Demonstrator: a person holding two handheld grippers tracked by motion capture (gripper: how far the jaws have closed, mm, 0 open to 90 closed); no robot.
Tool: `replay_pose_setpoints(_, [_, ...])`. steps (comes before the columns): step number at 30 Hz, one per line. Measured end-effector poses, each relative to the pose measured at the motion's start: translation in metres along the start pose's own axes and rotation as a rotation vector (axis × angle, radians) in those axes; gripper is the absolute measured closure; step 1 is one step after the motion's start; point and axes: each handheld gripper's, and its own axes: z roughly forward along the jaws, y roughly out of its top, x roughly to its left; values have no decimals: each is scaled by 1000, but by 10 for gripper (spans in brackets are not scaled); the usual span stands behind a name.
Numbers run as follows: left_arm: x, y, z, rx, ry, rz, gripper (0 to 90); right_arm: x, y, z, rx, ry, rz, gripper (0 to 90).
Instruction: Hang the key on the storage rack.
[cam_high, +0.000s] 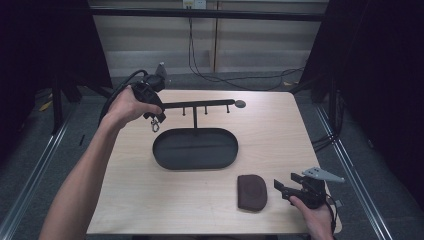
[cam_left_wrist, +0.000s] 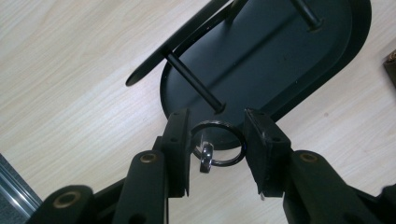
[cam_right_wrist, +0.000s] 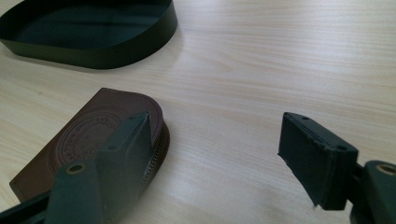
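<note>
The key ring (cam_left_wrist: 218, 143), pinched in our left fingers (cam_left_wrist: 177, 140), could miss the peg (cam_left_wrist: 194, 84) and drop if we wobble; right fingers (cam_right_wrist: 126, 140) gape empty.

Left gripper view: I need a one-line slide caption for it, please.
Left gripper holds a black key ring just below a peg of the black stand.
</note>
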Motion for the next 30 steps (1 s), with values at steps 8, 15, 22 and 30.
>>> replay_pose_setpoints(8, [1, 4, 3, 3, 3, -10, 630, 0, 0, 0, 2, 2, -4, 257])
replay_pose_setpoints(15, [0, 5, 4, -4, -5, -17, 630, 0, 0, 0, 3, 5, -2, 257])
replay_pose_setpoints(22, [-4, 8, 6, -6, 15, -32, 629, 0, 0, 0, 1, 1, -1, 257])
replay_pose_setpoints(30, [-2, 8, 9, -18, 37, -44, 627, 0, 0, 0, 2, 3, -1, 257])
